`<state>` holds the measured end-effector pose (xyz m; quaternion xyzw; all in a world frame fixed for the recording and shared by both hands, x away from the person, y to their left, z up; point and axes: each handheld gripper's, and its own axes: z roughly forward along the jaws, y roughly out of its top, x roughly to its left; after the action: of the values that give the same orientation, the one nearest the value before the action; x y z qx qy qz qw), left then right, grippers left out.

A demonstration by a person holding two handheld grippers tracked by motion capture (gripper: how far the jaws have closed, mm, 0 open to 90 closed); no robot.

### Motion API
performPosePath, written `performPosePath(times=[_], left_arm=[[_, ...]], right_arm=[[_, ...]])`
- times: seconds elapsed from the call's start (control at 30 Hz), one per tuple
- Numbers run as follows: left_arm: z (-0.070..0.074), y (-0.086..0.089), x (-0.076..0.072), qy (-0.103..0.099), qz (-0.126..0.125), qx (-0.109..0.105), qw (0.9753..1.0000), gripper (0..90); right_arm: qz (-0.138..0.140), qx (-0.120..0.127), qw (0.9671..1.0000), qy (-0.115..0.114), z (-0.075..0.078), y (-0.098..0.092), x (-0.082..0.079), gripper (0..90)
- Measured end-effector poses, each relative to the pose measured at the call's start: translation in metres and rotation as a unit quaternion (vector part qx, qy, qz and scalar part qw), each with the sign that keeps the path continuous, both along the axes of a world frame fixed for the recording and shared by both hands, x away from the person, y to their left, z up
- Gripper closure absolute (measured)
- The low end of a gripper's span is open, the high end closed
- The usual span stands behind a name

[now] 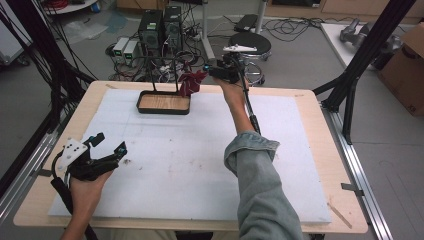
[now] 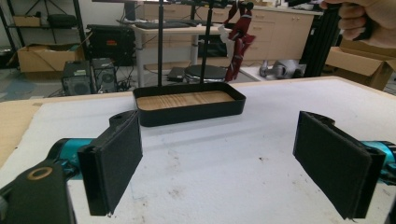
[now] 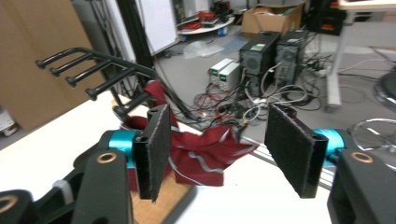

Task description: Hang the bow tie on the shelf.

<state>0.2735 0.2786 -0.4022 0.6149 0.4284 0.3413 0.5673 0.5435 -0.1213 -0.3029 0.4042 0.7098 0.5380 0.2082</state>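
Sitting at the far edge of the white-covered worktop [image 1: 200, 165] is a shallow black tray [image 1: 163, 108] with a bare wooden floor and two thin black posts rising from its back. A dark red cloth [image 1: 191, 82] hangs from the pronged rack above the tray's right end. The right tool [image 1: 210, 71] is released, jaws spread just beside the cloth. The left tool [image 1: 107, 145] rests near the front-left corner, jaws apart, gripping nothing.
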Motion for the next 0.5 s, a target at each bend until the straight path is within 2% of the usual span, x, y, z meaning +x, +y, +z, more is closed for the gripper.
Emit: performPosePath(times=[0.03, 0.1, 0.23, 0.33, 0.43, 0.5], left_arm=[[0.000, 0.000, 0.001, -0.001, 0.000, -0.001, 1.0000, 15.9], [0.000, -0.003, 0.002, 0.000, -0.003, 0.000, 1.0000, 15.9], [-0.001, -0.005, 0.003, 0.001, -0.006, 0.001, 1.0000, 15.9], [-0.002, -0.006, 0.002, 0.002, -0.007, 0.004, 1.0000, 15.9], [-0.003, -0.007, 0.001, 0.004, -0.007, 0.009, 0.9999, 15.9], [-0.004, -0.007, 0.000, 0.004, -0.006, 0.010, 0.9999, 15.9]], right_arm=[[-0.003, 0.000, 1.0000, 0.001, 0.001, -0.005, -0.002, 38.3], [-0.018, -0.005, 0.9997, -0.015, 0.004, -0.020, -0.011, 36.5], [-0.036, -0.012, 0.9987, -0.033, 0.007, -0.042, -0.022, 29.4], [-0.049, -0.007, 0.9982, -0.033, 0.009, -0.059, -0.031, 24.4], [-0.071, -0.007, 0.9965, -0.045, 0.009, -0.075, -0.042, 21.4], [-0.077, -0.003, 0.9963, -0.038, 0.010, -0.086, -0.049, 18.6]])
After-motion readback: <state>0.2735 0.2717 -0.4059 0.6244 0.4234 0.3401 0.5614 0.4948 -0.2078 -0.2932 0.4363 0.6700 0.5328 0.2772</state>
